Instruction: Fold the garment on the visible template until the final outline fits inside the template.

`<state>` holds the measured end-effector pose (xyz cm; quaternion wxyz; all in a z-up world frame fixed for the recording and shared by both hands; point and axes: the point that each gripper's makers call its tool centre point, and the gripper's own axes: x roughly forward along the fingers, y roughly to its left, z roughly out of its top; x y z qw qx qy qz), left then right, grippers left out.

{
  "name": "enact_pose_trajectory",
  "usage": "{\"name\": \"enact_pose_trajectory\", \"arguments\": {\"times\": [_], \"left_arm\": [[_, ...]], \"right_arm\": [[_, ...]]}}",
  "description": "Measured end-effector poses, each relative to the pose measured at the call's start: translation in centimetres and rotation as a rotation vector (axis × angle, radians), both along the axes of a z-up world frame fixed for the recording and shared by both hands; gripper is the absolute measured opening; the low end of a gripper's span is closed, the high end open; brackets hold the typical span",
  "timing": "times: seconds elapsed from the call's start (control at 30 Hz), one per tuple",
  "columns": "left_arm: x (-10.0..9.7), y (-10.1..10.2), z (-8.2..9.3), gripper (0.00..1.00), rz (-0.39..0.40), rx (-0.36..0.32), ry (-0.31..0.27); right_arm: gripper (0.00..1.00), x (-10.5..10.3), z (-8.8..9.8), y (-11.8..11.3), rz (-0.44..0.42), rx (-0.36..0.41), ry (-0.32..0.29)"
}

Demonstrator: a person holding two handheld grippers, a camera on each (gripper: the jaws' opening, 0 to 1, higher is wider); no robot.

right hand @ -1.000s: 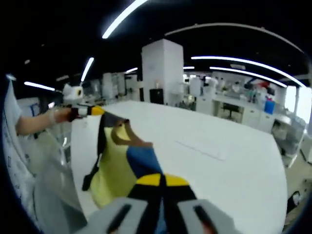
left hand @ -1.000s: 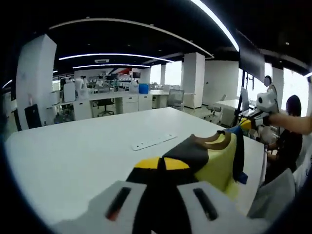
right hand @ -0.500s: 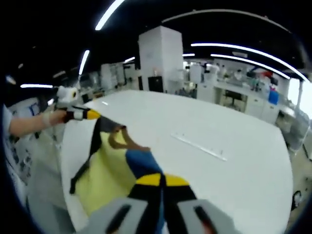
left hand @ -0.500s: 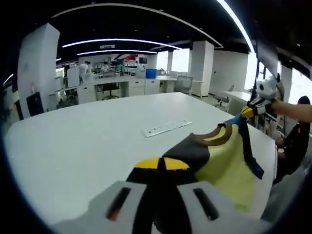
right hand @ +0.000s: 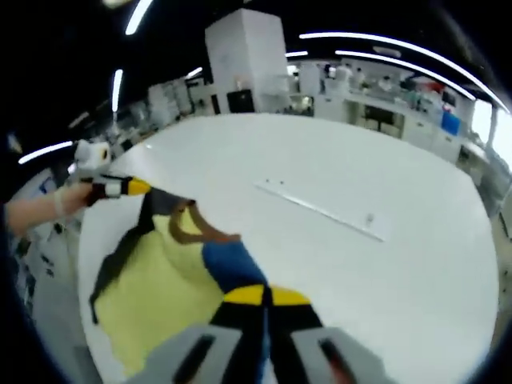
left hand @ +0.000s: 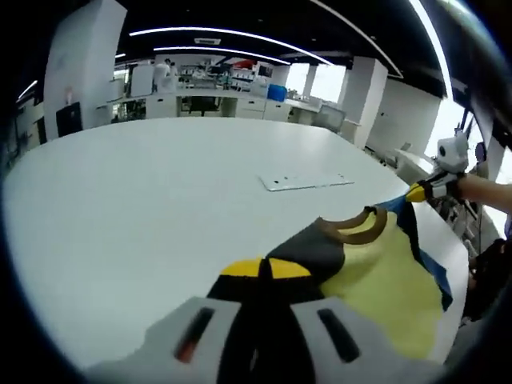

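A small shirt (left hand: 376,272) with a yellow body, brown collar, one dark sleeve and one blue sleeve hangs stretched between the two grippers, low over the white table (left hand: 144,200). My left gripper (left hand: 264,268) is shut on the dark shoulder. My right gripper (left hand: 416,192), held by a hand, pinches the blue shoulder at the far right. In the right gripper view my right gripper (right hand: 265,296) is shut on the blue shoulder and the shirt (right hand: 156,292) runs left to the left gripper (right hand: 132,187). Its yellow body drapes towards the table's edge.
A thin pale strip with small holes (left hand: 306,182) lies flat on the table beyond the shirt, seen again as the strip (right hand: 320,210). The table's rounded edge (right hand: 84,320) runs close under the shirt. A white pillar (right hand: 248,64) and office desks stand far behind.
Both views have tipped down towards the table. The shirt has come lower and spread wider between the grippers, its yellow body now lying further over the tabletop.
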<state>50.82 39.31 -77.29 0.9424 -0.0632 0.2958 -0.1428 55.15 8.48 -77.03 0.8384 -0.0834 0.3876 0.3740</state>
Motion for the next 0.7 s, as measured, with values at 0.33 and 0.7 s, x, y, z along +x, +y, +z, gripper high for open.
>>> {"name": "enact_pose_trajectory", "arguments": {"times": [0.33, 0.7], "left_arm": [[1.2, 0.2, -3.7, 0.00, 0.022, 0.014, 0.068], [2.1, 0.8, -6.1, 0.00, 0.050, 0.033, 0.112]], "right_arm": [[0.00, 1.2, -4.3, 0.3, -0.056, -0.011, 0.090], [0.00, 2.0, -6.3, 0.6, -0.060, -0.051, 0.076]]}}
